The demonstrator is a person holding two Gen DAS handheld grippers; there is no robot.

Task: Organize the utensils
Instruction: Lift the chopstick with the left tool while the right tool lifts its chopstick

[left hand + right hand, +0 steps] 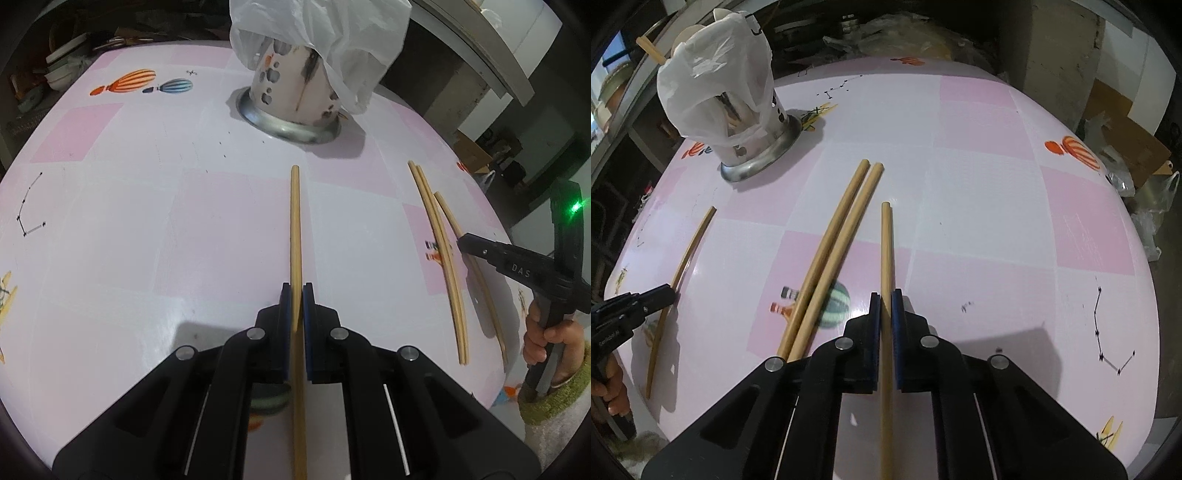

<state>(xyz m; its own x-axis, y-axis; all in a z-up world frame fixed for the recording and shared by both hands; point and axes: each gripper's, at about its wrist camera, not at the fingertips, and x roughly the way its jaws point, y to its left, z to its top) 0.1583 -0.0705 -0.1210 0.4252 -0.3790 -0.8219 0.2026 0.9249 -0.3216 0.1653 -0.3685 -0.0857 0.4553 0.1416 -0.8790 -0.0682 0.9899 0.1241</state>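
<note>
**Both grippers clamped on chopsticks, holder at the far side**

We take the perforated metal holder (291,99) as our landmark; it stands on a steel saucer, draped with a white plastic bag (332,40), toward the far edge of the pink-checked table (147,221).

Our left gripper (296,295) is clenched on one chopstick (295,221), whose free tip points toward the holder and stops short of it. Our right gripper (885,299) is likewise closed on a single chopstick (885,251), its tip angled away to the right of the holder.

Between these two, nearer us than the holder, a pair of chopsticks (834,240) lies loose on the table, side by side and touching.

The cloth from the holder toward the left gripper is bare. To the right of the holder, the table's curved rim drops off toward cluttered bags and cardboard (1126,140).
</note>
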